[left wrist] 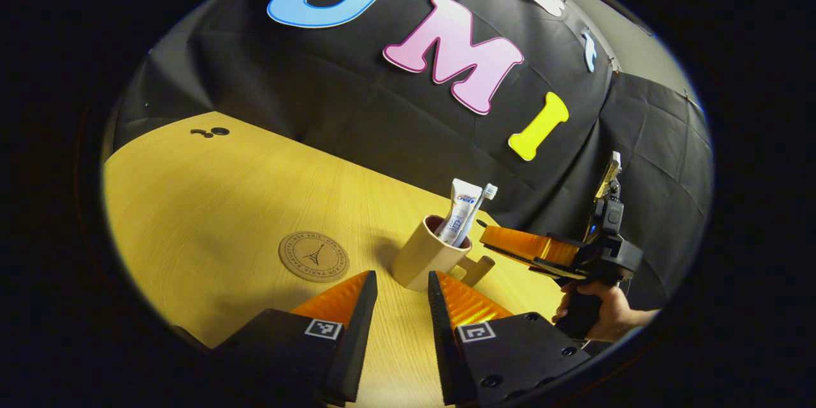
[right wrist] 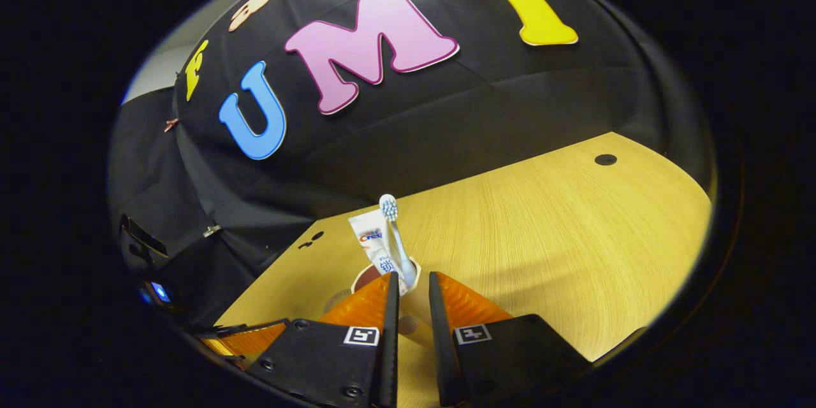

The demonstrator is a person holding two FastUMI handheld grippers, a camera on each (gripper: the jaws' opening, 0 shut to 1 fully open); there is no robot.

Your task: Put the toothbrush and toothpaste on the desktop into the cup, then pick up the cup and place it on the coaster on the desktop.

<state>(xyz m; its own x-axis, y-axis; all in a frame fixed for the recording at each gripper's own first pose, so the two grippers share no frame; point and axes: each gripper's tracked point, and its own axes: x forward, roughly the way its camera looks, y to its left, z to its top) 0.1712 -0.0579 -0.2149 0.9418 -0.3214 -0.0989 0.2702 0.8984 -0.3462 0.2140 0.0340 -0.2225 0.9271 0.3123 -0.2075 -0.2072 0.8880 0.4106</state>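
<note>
One cup (left wrist: 426,259) stands on the surface (left wrist: 210,204), with one toothbrush (left wrist: 479,204) and one toothpaste tube (left wrist: 460,211) in it. One round coaster (left wrist: 313,256) lies beside it. Two grippers, one hand (left wrist: 609,312).

Two finger-cams, both low over the desk (left wrist: 210,204), aimed at the same cup (left wrist: 424,258)

Left gripper view sits a bit back: cup just past its fingertips, slightly toward its right finger (left wrist: 456,299), coaster (left wrist: 313,256) off beyond its left finger. Right gripper view is much closer from the opposite side, cup (right wrist: 386,277) right at its fingertips. Both catch the cup, desk and wall.
</note>
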